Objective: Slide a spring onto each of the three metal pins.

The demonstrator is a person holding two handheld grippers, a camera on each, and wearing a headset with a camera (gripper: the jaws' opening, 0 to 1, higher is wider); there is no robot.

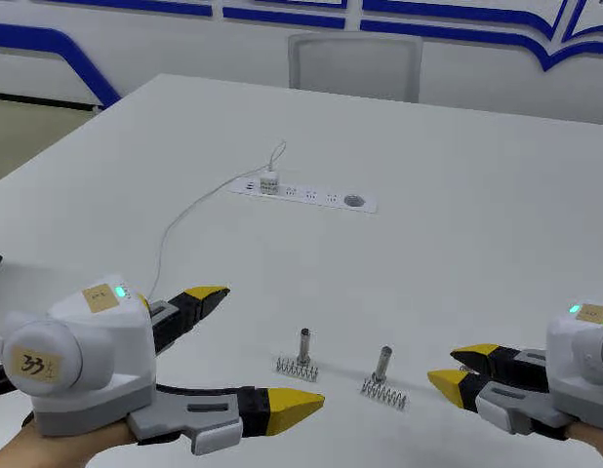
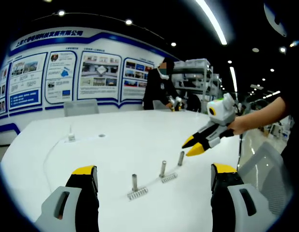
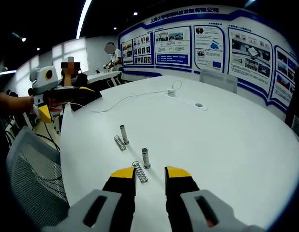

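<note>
**White table, socket strip, chair beyond**

A white table (image 1: 497, 205) spreads ahead of the left fingers (image 1: 287, 402). Well beyond their tips, a flush socket strip (image 1: 306, 194) holds a white plug (image 1: 269, 182). Its cable (image 1: 171, 230) curves back toward them. Past the table's far edge a grey chair (image 1: 355, 65) stands before a blue-striped wall (image 1: 87, 58). In the left gripper view, a person (image 2: 159, 87) stands far ahead beside display boards (image 2: 62, 72).

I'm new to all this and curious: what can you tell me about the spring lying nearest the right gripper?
The spring is a short coil of bare silvery wire, seemingly steel. It lies on its side on the white table, at the foot of an upright pin, not threaded on it. The right gripper is open just short of it, not touching.
</note>
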